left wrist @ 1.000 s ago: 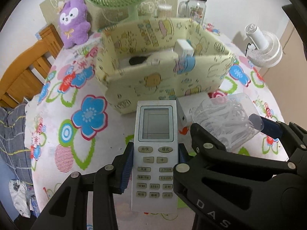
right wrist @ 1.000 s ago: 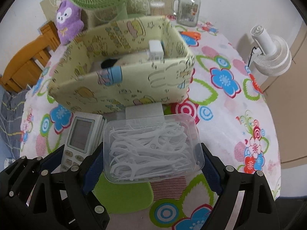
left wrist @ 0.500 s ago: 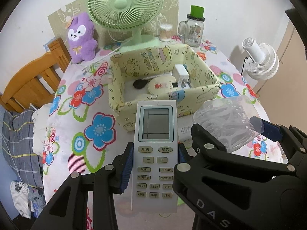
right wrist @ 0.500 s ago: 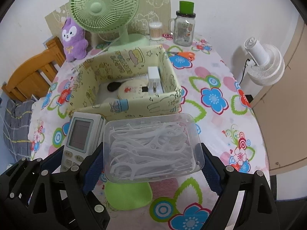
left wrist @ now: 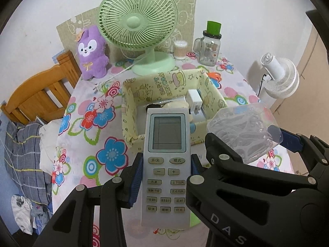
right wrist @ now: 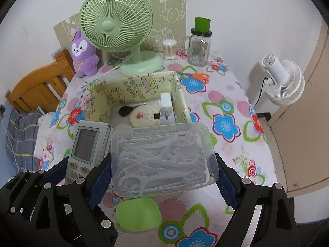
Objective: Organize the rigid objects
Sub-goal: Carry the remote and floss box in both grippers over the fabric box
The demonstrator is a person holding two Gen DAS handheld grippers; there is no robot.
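- The left gripper (left wrist: pixel 166 175) pinches a white air-conditioner remote (left wrist: pixel 166 160) by its long sides, screen up and pointing away; its blue pads (left wrist: pixel 136 182) press both edges
- The right gripper (right wrist: pixel 162 177) is clamped across a clear plastic box of white floss picks (right wrist: pixel 162 160), which it holds level
- Both held items hang side by side in the air, remote to the left of the floss box, above the near edge of the table
- Compared with a second ago, both grippers have risen: the yellow cartoon-print storage bin (right wrist: pixel 141 86) now looks smaller and lies below them, so its inside shows
- In the bin lie a white charger plug (right wrist: pixel 166 108), a round cream compact (right wrist: pixel 145 116) and a black-tipped brush (right wrist: pixel 125 111)
- The floral tablecloth (right wrist: pixel 226 123) now shows far more of its surface, with a green lid (right wrist: pixel 138 214) under the floss box
- Behind the bin stand a green desk fan (right wrist: pixel 116 26), a purple plush toy (right wrist: pixel 83 55), a cotton-swab jar (right wrist: pixel 169 49) and a glass mug with green top (right wrist: pixel 199 45); orange scissors (right wrist: pixel 198 77) lie nearby
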